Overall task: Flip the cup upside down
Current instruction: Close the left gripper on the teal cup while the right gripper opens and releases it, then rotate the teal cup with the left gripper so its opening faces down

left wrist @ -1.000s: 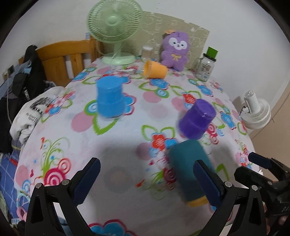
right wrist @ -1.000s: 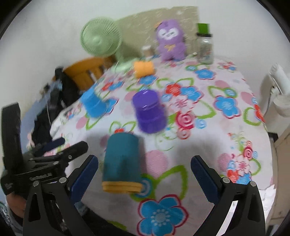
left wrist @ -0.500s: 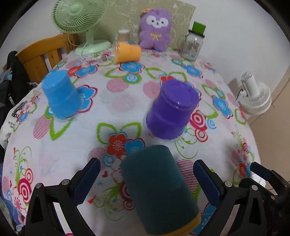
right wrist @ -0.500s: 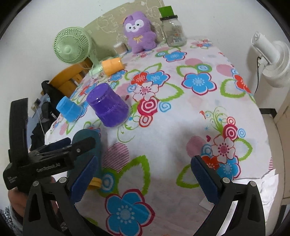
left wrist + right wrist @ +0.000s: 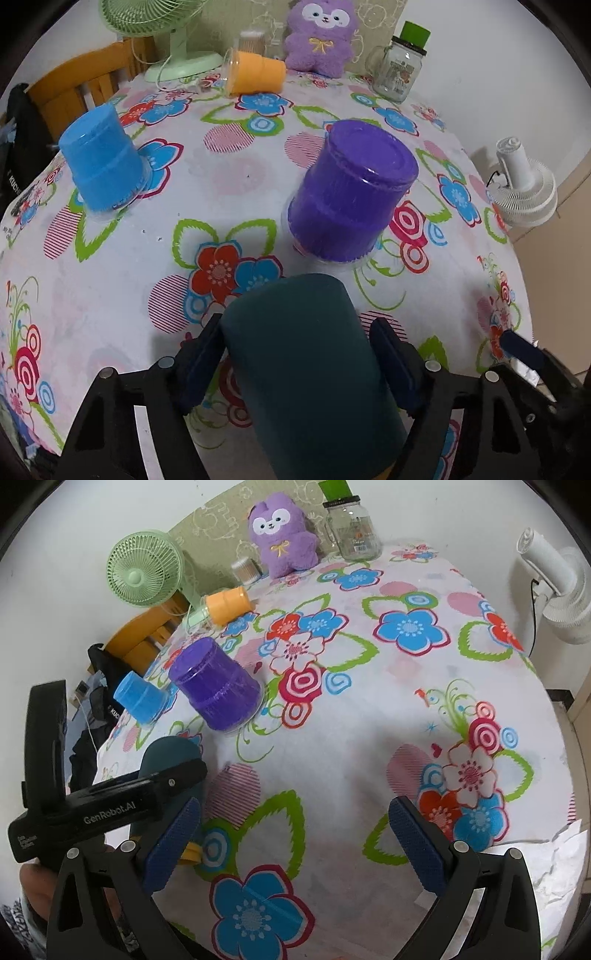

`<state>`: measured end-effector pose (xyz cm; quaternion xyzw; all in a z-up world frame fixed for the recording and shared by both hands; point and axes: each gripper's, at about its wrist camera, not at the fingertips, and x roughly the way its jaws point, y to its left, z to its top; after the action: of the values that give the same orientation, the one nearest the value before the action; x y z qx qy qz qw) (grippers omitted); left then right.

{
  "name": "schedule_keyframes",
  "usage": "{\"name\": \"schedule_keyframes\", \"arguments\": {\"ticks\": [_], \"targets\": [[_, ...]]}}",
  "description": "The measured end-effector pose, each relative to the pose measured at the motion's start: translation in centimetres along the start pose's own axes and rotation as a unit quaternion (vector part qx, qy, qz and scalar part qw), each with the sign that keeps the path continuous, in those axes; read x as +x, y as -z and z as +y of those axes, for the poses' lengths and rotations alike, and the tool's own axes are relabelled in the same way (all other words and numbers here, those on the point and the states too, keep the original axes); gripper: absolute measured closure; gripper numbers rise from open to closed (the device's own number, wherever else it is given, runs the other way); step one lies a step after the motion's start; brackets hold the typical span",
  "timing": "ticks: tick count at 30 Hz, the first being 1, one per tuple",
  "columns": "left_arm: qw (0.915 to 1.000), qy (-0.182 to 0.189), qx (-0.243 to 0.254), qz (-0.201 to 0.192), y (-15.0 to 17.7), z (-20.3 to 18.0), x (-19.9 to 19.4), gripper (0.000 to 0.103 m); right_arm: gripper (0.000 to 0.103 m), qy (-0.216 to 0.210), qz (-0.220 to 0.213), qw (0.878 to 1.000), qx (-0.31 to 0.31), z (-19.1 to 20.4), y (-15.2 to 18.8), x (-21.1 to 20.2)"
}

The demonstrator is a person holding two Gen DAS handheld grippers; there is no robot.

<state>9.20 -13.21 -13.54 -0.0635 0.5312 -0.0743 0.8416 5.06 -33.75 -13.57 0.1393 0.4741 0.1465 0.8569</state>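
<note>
A dark teal cup (image 5: 306, 373) with a yellow rim lies on its side at the near edge of the flowered tablecloth (image 5: 229, 177). My left gripper (image 5: 297, 356) is shut on it, one pad on each side of its body. In the right wrist view the teal cup (image 5: 168, 753) shows at the left, partly behind the left gripper's black body. My right gripper (image 5: 295, 842) is open and empty above the cloth, to the right of the cup.
A purple cup (image 5: 351, 195) and a blue cup (image 5: 101, 166) stand upside down on the cloth. An orange cup (image 5: 255, 74) lies on its side at the back. A green fan (image 5: 162, 33), plush toy (image 5: 321, 33) and glass jar (image 5: 399, 66) line the back edge.
My left gripper has moved forward over the teal cup and closed its fingers on it. My right gripper has swung right, away from the cup, and stays open.
</note>
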Motion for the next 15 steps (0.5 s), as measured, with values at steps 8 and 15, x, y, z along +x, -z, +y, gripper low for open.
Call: {"name": "schedule_keyframes", "arguments": {"ticks": [8,15], "targets": [[0.9998,0.008,0.009,-0.017,0.1,-0.1,-1.6,0.03,0.0,-0.008,0.012,1.0,-0.013,1.5,0.5,0.7],[0.9989,0.008,0.012,-0.044,0.3,0.3,-3.7,0.032,0.0,-0.009,0.011,1.0,-0.026,2.5,0.5,0.5]]}}
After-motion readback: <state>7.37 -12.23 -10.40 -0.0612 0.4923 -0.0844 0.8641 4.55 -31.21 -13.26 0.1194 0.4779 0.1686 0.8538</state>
